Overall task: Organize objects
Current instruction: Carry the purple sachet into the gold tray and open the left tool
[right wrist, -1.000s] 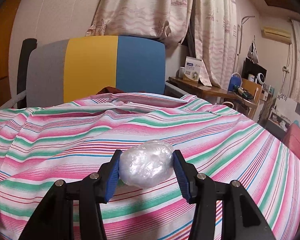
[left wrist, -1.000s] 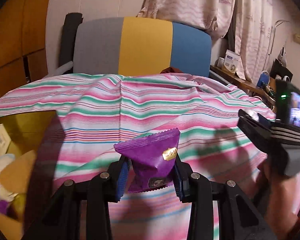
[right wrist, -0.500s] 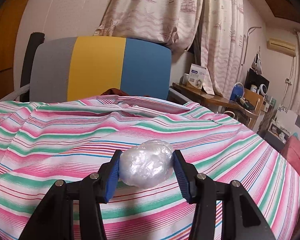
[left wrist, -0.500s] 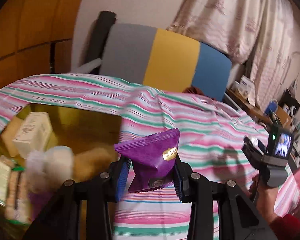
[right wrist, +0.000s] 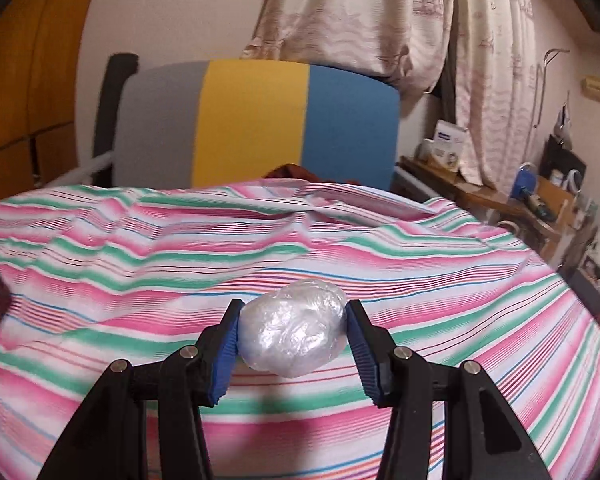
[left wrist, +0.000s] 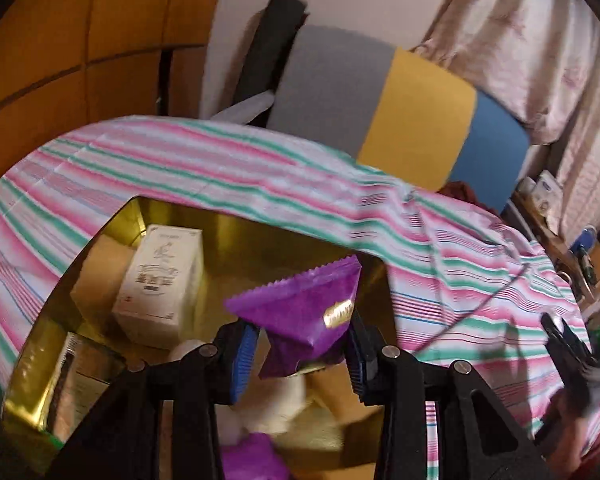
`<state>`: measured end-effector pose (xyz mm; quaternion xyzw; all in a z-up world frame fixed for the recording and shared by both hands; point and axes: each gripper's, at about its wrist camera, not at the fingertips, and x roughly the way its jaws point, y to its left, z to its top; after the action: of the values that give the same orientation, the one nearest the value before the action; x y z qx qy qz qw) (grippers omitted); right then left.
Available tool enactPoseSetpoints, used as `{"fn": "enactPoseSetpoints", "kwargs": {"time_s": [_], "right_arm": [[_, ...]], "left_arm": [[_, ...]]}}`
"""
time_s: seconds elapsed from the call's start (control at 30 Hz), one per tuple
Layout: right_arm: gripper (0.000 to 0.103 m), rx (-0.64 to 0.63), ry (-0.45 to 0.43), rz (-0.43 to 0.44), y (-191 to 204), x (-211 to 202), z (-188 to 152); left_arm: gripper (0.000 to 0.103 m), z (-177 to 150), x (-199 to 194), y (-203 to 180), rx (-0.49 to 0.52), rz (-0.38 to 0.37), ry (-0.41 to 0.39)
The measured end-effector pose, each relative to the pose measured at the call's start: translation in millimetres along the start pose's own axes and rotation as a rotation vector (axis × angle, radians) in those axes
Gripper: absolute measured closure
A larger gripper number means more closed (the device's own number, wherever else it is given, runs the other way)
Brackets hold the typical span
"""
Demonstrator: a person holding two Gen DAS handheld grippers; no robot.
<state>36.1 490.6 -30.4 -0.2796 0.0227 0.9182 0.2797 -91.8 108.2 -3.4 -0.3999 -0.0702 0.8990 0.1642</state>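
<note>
The left claw (left wrist: 300, 350) pinches a purple packet (left wrist: 304, 316) right over the gold box (left wrist: 260, 232), where a white carton (left wrist: 160, 280) already sits. The right claw (right wrist: 292, 340) grips a plastic-wrapped ball (right wrist: 294, 334) above the striped cloth (right wrist: 140, 248); both need dropping in.

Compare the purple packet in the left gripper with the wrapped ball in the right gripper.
The purple packet is flat, opaque, with crimped edges and a gold label; the wrapped ball is round, crinkly and silvery white. The packet hangs over the gold box; the ball is held above the striped cloth. Both are clamped between blue pads.
</note>
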Motion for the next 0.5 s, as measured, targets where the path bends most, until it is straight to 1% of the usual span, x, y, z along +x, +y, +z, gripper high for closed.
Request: {"fn": "enactPoseSetpoints", "kwargs": {"time_s": [0.07,0.13,0.2,0.33,0.5], "right_arm": [[0.052,-0.002,-0.013,0.032,9.4,-10.1,0.4],[0.052,-0.018,-0.025,0.062,20.3,-20.2,0.7],[0.052,-0.039,-0.038,0.088,31.7,-31.0,0.2],[0.052,-0.076,-0.064,0.144,52.3,-51.7,0.7],[0.052,-0.072,-0.085,0.224,71.4,-77.1,-1.4]], "left_arm": [[0.063,2.5,6.7,6.8,0.001,0.016,0.021],[0.063,4.9,10.4,11.7,0.007,0.037,0.022],[0.063,6.4,15.7,14.9,0.019,0.042,0.040],[0.063,8.0,26.7,26.8,0.000,0.053,0.074],[0.063,8.2,38.6,36.1,-0.010,0.078,0.101]]}}
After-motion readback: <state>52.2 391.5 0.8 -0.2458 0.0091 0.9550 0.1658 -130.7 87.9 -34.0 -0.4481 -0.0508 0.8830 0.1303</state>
